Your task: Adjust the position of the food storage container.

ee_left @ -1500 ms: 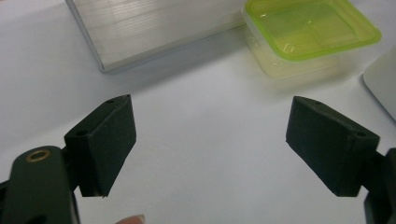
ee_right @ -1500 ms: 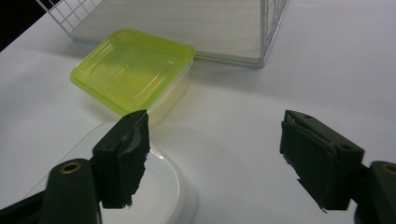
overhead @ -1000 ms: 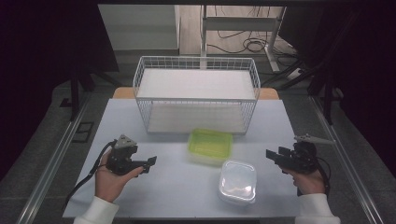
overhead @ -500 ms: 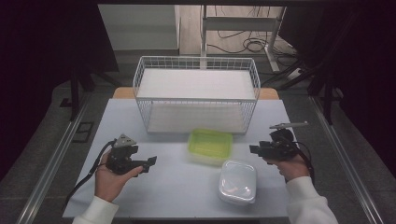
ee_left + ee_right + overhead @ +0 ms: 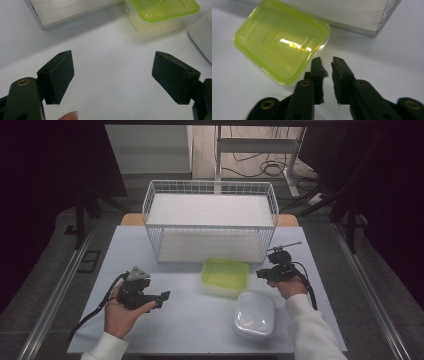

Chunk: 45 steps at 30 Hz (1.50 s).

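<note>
Translucent lime-green plastic forms the lid of the green-lidded container (image 5: 225, 276), a rounded rectangular box with a stepped, glossy top and a cloudy pale body; it sits on the white table (image 5: 195, 320) just in front of the wire basket (image 5: 210, 222). No brand, label or writing can be read on any item. Beside it, nearer the person, lies the clear container (image 5: 254, 314), a frosted box with rounded corners. The basket is white-coated wire mesh, rectangular, with a flat white liner inside. The right gripper (image 5: 262, 273) hangs just beside the green-lidded container's right edge; its jaws have just been closing and now stand nearly pressed together with a narrow gap, nothing between them, and their matte black pads look chipped in the right gripper view. The left gripper (image 5: 162, 298) rests in the left hand (image 5: 122, 316) well apart from both boxes, jaws spread wide over bare tabletop, the pads smooth and block-shaped.
</note>
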Tool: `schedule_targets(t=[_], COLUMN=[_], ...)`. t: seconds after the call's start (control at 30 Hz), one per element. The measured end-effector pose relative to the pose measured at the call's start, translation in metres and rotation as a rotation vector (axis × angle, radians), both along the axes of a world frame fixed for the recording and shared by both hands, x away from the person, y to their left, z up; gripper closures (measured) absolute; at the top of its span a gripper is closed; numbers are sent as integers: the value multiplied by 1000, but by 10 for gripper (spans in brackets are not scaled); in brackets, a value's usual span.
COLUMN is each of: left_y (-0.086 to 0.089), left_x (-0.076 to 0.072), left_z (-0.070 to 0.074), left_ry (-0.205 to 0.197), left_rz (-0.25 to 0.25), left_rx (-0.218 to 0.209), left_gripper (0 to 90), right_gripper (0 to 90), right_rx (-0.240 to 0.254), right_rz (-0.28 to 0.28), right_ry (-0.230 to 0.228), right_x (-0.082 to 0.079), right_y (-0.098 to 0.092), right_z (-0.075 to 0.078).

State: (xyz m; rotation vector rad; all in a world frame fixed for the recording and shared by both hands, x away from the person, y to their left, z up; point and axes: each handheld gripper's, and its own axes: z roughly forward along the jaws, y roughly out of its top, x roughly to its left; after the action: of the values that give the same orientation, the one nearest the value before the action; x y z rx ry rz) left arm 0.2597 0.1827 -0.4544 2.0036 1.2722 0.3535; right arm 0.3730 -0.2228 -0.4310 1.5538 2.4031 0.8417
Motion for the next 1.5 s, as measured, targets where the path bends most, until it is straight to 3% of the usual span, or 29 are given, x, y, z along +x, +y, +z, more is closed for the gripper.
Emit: schedule_targets(t=[0.13, 0.37, 0.7, 1.07, 1.5], left_y=[-1, -3, -2, -2, 2], left_x=[1, 2, 3, 4, 7], left_z=[-2, -4, -7, -11, -15], left_ry=[4, 10, 17, 27, 40], left_rz=[-5, -7, -3, -3, -2], left_rx=[9, 23, 42, 50, 54], left_gripper=[180, 178, 177, 176, 176], right_gripper=[874, 885, 886, 886, 886], right_rx=[-11, -56, -81, -108, -110], right_rz=[-12, -11, -33, -2, 73], right_ry=[26, 84, 116, 113, 85], right_x=[12, 29, 38, 47, 54], right_y=[6, 19, 25, 33, 61], right_z=[-6, -22, -36, -37, -34])
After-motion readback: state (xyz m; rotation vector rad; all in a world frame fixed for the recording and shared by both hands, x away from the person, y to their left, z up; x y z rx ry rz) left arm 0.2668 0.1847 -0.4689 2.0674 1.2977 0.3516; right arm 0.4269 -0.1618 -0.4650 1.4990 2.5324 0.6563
